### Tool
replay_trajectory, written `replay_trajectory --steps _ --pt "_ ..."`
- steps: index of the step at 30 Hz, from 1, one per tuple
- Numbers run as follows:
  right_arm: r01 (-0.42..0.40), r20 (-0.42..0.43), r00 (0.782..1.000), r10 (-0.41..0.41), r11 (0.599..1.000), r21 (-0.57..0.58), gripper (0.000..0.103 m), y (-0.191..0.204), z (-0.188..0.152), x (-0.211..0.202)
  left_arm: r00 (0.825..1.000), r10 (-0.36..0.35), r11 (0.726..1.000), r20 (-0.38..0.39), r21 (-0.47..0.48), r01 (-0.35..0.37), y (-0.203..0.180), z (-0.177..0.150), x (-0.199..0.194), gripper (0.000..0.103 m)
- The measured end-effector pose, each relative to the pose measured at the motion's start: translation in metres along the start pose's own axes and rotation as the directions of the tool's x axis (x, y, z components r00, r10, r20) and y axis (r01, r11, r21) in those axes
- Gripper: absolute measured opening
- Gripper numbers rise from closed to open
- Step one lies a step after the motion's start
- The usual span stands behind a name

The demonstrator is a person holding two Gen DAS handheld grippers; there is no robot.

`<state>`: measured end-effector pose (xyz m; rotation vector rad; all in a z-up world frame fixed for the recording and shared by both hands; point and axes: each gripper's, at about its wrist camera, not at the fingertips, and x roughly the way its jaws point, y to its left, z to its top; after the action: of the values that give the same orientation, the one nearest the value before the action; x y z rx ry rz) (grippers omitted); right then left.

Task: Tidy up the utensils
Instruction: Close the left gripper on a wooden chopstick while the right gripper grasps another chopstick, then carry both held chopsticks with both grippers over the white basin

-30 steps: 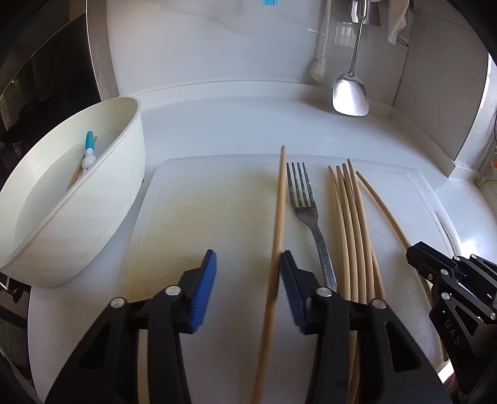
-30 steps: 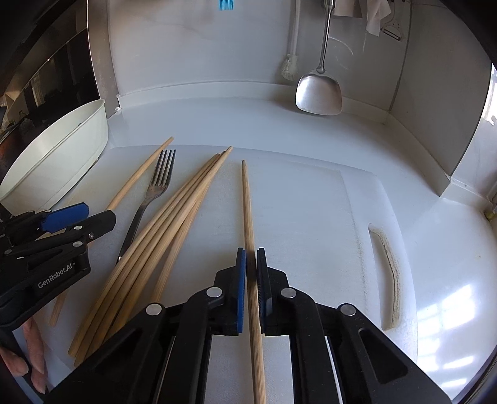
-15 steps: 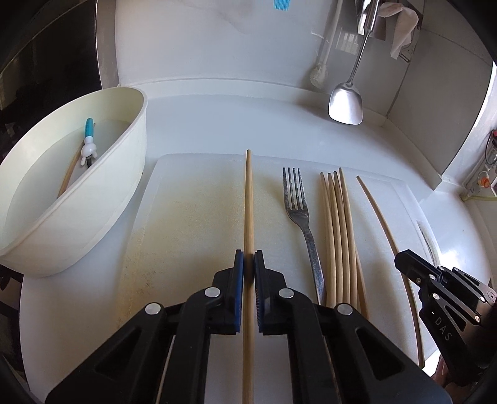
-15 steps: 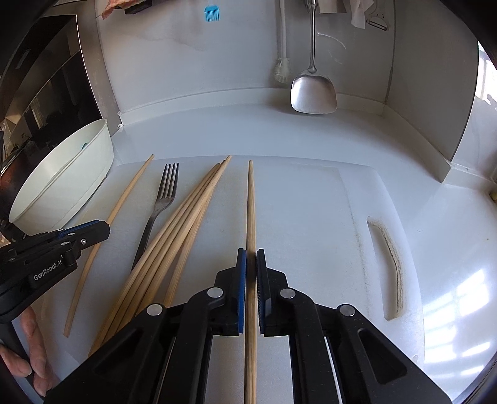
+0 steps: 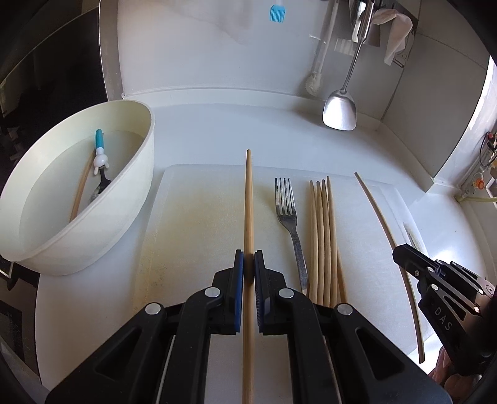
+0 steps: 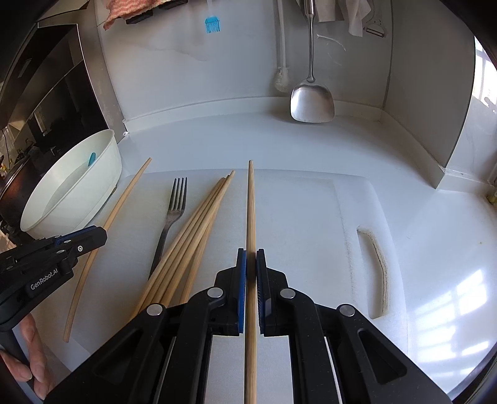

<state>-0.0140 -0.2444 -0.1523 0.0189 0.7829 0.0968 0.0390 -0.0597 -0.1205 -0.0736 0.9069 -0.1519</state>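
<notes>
My left gripper (image 5: pixel 248 264) is shut on a bamboo chopstick (image 5: pixel 248 211) that points straight ahead, its far tip raised over the back edge of the white cutting board (image 5: pixel 198 223). My right gripper (image 6: pixel 251 264) is shut on a second chopstick (image 6: pixel 251 214), held the same way. Between them on the board lie a metal fork (image 5: pixel 290 223) and a bundle of several chopsticks (image 5: pixel 324 236). In the right wrist view the left gripper (image 6: pixel 99 233) shows at the left edge with its chopstick (image 6: pixel 118 211). A cream bowl (image 5: pixel 93 236) at the left holds a blue-handled utensil (image 5: pixel 99 149) and one chopstick.
A steel spatula (image 6: pixel 312 102) and a white brush (image 6: pixel 281 82) hang against the back wall. A blue silicone brush (image 5: pixel 276 14) hangs higher up. The counter corner wall (image 6: pixel 419 124) rises at the right. A dark appliance (image 6: pixel 46 102) stands behind the bowl.
The left gripper shut on its chopstick, which swung straight between the pads. Both grippers then rose a little with their chopsticks.
</notes>
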Motion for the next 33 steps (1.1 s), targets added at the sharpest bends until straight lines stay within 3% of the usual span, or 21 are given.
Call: replay_trajectory --steps 9,15,24,33 --pt "-0.072 0.005 0.997 0.073 0.994 -0.079 0.006 0.020 0.032 -0.034 1.000 0.009 0.999 0.007 -0.032 -0.009 -0.008 0.011 -0.055 0.008" --pt "-0.148 0.027 0.988 0.155 0.975 -0.166 0.006 0.049 0.055 -0.053 0.997 0.067 0.994 0.040 -0.092 -0.063 0.010 0.022 -0.094 0.008" --pt "-0.226 0.045 0.970 0.240 0.952 -0.205 0.006 0.118 0.095 -0.047 0.983 0.163 0.972 0.081 -0.186 -0.145 0.090 0.040 -0.124 0.008" --pt "-0.223 0.046 0.971 0.233 0.962 -0.157 0.006 0.216 0.128 -0.004 0.984 0.163 0.978 0.068 -0.142 -0.153 0.193 0.067 -0.107 0.008"
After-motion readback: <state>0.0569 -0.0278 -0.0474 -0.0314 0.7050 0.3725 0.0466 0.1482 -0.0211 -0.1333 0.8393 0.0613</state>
